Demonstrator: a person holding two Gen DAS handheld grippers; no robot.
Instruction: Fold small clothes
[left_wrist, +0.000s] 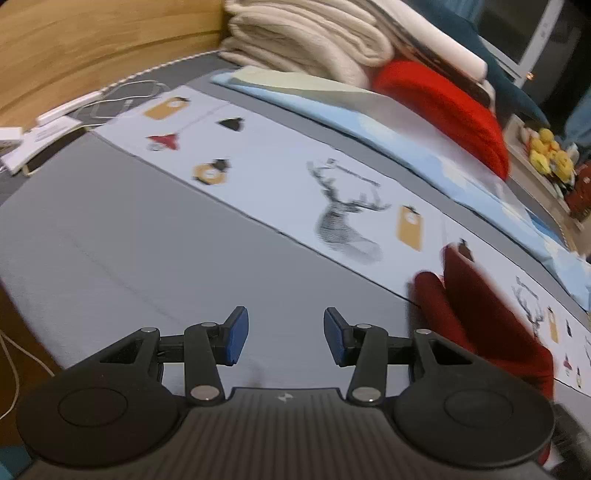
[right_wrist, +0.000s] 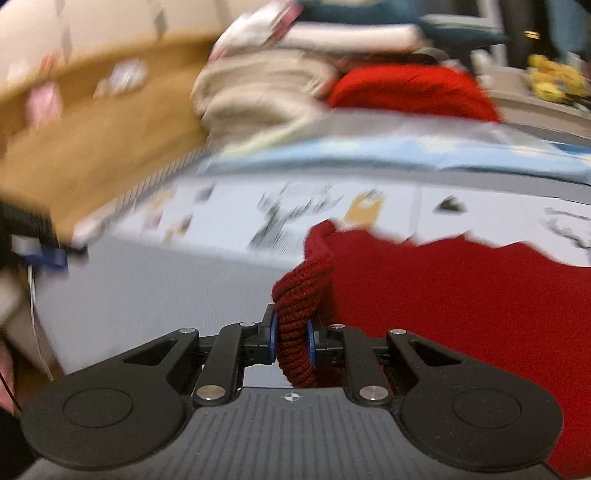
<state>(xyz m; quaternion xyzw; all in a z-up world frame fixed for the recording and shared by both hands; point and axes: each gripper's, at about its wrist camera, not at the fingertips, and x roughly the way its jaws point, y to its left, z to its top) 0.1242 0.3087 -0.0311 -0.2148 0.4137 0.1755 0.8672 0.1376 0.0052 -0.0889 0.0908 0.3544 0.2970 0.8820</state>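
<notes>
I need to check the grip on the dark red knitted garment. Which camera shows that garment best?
The right wrist view: the dark red knitted garment fills its right half, its ribbed edge pinched in the right gripper jaws. The left wrist view catches only a blurred part of it at the right, beyond the open left gripper.
</notes>
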